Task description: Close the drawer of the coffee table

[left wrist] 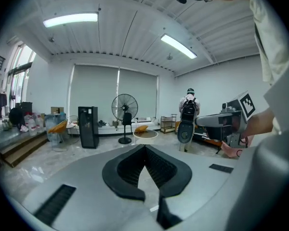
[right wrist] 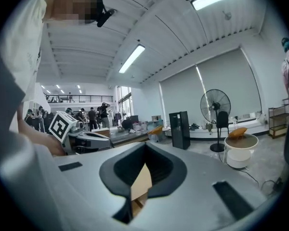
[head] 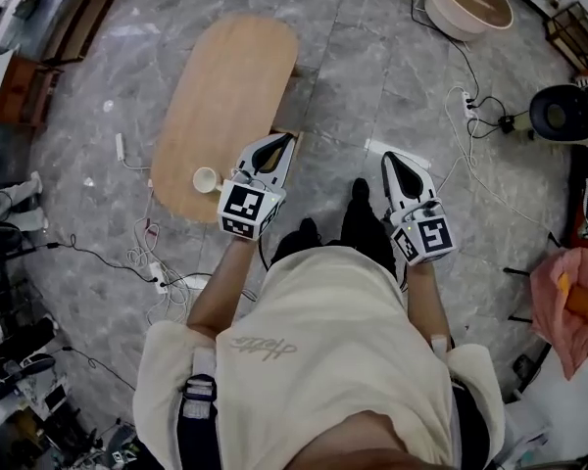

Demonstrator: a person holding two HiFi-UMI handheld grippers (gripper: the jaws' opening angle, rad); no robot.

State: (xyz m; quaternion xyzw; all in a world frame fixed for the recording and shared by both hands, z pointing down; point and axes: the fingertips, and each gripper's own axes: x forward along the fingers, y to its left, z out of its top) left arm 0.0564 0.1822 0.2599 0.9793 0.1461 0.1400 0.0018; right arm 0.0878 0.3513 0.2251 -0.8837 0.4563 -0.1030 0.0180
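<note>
Coffee table [head: 225, 96]: oval top of smooth pale wood, long axis running near-left to far-right.
Drawer [head: 286, 133]: a wooden corner is seen jutting from the coffee table's right side.
Left gripper [head: 285, 145]: jaws pressed together, empty, at that corner.
Right gripper [head: 390, 161]: jaws pressed together, empty, right of the table.

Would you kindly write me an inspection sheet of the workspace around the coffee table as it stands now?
Surface: oval wooden coffee table on a grey stone-look floor.
Job's things: drawer, apparently open, a wooden edge jutting from the table's side.
Clutter: white cup on the table's near end.
Grippers: left gripper shut, empty, above the drawer edge; right gripper shut, empty, apart to its right.
Cables: white cables left of the table; power strip with leads at right.
Surroundings: round white table, pink cloth, standing fan.
</note>
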